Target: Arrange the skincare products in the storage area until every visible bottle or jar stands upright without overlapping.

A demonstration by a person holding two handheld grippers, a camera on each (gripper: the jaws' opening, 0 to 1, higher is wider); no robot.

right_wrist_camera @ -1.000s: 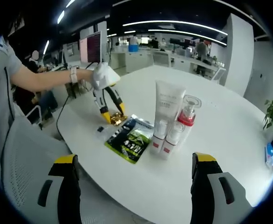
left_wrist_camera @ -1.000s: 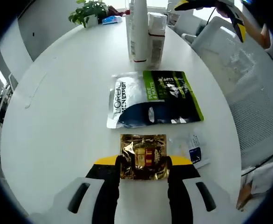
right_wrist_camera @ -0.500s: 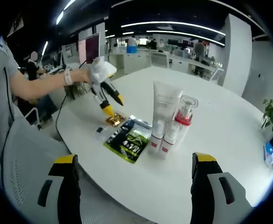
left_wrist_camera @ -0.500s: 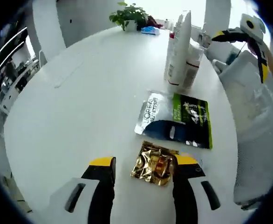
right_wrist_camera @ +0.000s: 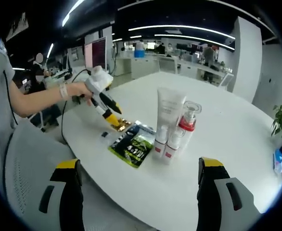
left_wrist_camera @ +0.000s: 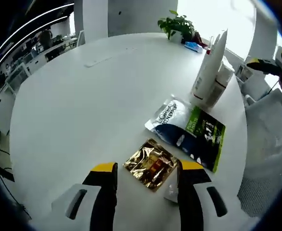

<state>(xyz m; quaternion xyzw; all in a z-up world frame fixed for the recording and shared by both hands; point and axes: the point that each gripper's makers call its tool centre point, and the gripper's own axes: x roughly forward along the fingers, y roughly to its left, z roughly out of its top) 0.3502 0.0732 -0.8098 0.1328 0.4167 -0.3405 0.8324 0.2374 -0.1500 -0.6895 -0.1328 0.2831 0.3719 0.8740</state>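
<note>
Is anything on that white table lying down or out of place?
Yes. The gold sachet and the green-and-black pouch lie flat on the table, while the white tube and small bottles stand upright together.

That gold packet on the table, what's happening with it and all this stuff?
A person holds a two-jaw gripper in each hand over a white table. The left gripper is open with the gold packet lying flat between its jaws, not gripped. Beside it lies a green and black sachet. A white tube and small bottles stand upright together. The right gripper hangs open, away from them.
</note>
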